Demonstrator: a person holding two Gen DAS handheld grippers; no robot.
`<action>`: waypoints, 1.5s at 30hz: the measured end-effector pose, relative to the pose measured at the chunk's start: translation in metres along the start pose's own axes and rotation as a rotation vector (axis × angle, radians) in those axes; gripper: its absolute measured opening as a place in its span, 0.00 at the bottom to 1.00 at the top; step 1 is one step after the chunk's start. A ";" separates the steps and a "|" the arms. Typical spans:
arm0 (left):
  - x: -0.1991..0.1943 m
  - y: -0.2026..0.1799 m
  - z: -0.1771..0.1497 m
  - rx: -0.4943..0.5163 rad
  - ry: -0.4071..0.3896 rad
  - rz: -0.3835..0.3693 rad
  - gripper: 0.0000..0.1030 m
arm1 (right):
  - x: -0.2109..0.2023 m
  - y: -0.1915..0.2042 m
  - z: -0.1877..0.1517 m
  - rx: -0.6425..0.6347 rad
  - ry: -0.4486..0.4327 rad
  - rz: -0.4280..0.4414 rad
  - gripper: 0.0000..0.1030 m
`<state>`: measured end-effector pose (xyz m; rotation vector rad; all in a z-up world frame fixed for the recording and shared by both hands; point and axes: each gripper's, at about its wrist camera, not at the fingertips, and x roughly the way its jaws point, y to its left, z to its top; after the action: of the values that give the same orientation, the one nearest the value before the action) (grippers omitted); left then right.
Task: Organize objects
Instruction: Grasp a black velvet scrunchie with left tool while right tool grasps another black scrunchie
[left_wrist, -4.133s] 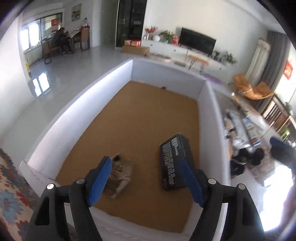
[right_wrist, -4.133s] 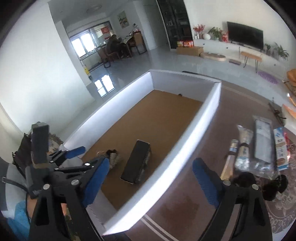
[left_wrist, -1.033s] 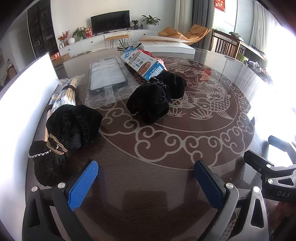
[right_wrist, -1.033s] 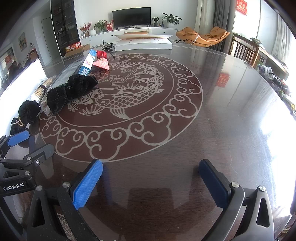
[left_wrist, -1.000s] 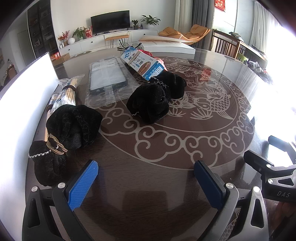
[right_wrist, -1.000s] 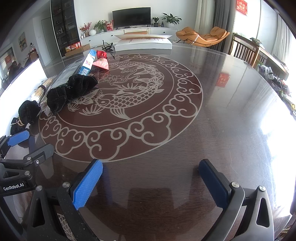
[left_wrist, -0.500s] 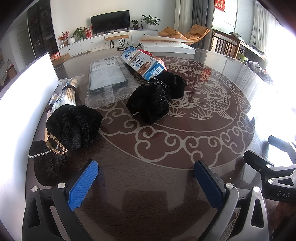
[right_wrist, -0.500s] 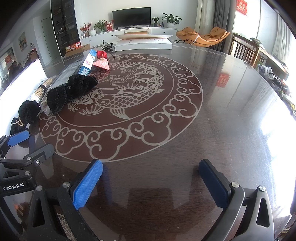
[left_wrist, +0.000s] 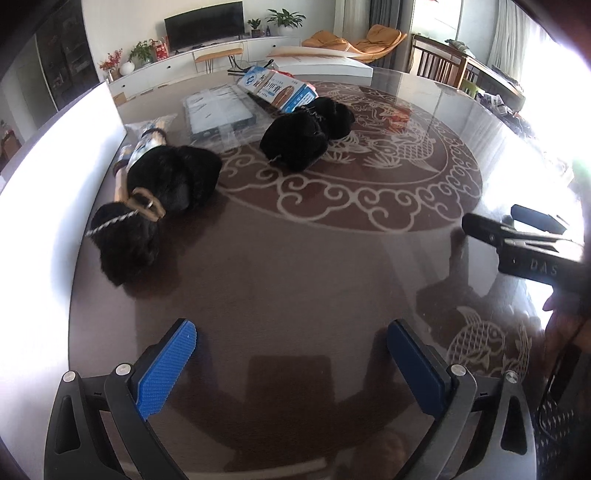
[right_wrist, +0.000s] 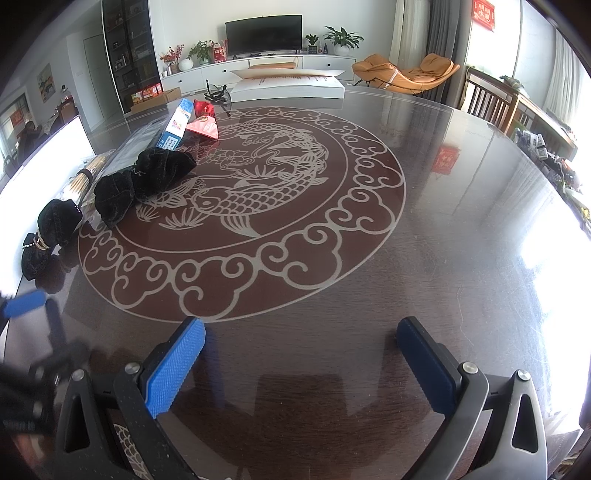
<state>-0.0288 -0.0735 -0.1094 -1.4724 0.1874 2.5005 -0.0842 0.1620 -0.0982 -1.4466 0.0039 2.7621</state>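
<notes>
On the dark round table (left_wrist: 295, 280) lie a black velvet pouch with a gold buckle (left_wrist: 159, 195), a second black velvet bundle (left_wrist: 306, 133), a blue and white box (left_wrist: 277, 88), a clear flat package (left_wrist: 218, 110) and a chopstick bundle (left_wrist: 147, 140). My left gripper (left_wrist: 291, 354) is open and empty, low over the table, short of the buckle pouch. My right gripper (right_wrist: 301, 354) is open and empty over bare table. The right wrist view shows the same buckle pouch (right_wrist: 51, 229), velvet bundle (right_wrist: 144, 181) and box (right_wrist: 177, 122) at far left.
The white wall of a box (left_wrist: 40, 206) runs along the table's left edge. A red pouch (right_wrist: 203, 125) lies beyond the blue box. The right gripper's body (left_wrist: 532, 247) shows at the right of the left wrist view. Chairs and a TV cabinet stand beyond the table.
Four seconds ago both grippers hovered by the white box holding a dark box; now both are over the table. In the last half second my left gripper moved forward and left, towards the buckle pouch.
</notes>
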 end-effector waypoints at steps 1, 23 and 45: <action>-0.007 0.006 0.000 -0.006 -0.012 0.002 1.00 | 0.000 -0.001 0.000 -0.001 0.000 0.001 1.00; -0.010 0.025 0.021 0.051 -0.014 0.056 0.42 | 0.000 -0.001 -0.001 -0.005 -0.003 0.005 1.00; 0.004 0.046 -0.012 -0.049 -0.018 0.044 1.00 | 0.023 0.074 0.096 0.039 0.152 0.281 0.98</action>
<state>-0.0325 -0.1197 -0.1197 -1.4792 0.1583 2.5702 -0.1774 0.0895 -0.0633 -1.7668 0.2832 2.8312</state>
